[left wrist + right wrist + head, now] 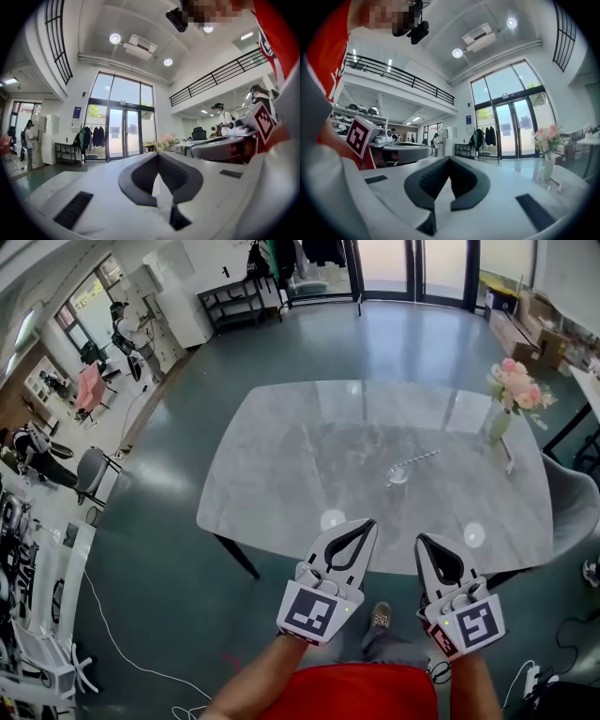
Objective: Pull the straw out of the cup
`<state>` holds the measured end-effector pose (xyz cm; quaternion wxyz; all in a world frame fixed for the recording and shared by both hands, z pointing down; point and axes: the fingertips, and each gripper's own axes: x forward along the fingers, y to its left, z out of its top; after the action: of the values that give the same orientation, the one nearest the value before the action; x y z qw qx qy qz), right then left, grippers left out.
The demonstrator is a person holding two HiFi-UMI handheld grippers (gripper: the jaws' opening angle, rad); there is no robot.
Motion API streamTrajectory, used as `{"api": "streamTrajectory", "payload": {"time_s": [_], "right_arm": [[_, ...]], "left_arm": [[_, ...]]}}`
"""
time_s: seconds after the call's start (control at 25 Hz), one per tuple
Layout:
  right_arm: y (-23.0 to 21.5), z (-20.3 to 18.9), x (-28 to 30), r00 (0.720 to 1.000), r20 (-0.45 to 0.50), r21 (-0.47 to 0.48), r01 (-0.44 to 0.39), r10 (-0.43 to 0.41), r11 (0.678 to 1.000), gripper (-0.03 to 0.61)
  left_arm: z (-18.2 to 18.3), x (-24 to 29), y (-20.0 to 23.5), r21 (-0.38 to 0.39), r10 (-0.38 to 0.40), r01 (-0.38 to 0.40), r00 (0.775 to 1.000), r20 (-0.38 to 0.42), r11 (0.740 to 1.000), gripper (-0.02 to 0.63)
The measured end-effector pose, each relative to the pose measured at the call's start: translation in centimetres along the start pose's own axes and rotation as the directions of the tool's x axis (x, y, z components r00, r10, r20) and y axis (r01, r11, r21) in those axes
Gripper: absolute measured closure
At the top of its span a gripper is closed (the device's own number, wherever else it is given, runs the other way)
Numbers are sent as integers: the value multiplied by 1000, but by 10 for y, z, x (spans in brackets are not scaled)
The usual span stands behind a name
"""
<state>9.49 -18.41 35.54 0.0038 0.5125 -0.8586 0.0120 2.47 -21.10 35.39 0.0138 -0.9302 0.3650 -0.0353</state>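
Straw (pixel 421 458): in clear cup (pixel 398 474), slanting far-right, mid-table (pixel 281 474).
Flower vase (pixel 500 420): far right.
Left gripper (pixel 367 523), right gripper (pixel 422 539): near edge, fingers pressed together, empty, well apart from cup; probably staged, one to steady, one to pull.

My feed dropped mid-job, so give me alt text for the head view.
A clear cup with a straw sticking out of it sits untouched on a grey table. The left tongs and the right tongs hover shut and empty at the near edge, short of the cup. A vase of pink flowers stands at the far right.
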Motion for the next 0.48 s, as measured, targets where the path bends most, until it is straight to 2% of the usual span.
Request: {"api": "streamTrajectory", "payload": {"time_s": [0.24,0.32,0.4,0.48], "right_arm": [[-44,-18,39,999,-32,29,-34,34,999,581],[-54,-23,50,998,-42,35,-42,43,999,580],[-63,-28,61,997,-54,36,-48,50,998,552],[-72,-33,69,997,-69,40,-43,45,998,552]], "left_arm": [[-18,57,19,15,39,-38,999,-36,999,588],[-24,72,26,46,46,-45,999,-27,998,588],[-28,86,33,67,51,-49,998,-25,997,588],[-32,97,37,70,50,-47,998,-35,996,588]]}}
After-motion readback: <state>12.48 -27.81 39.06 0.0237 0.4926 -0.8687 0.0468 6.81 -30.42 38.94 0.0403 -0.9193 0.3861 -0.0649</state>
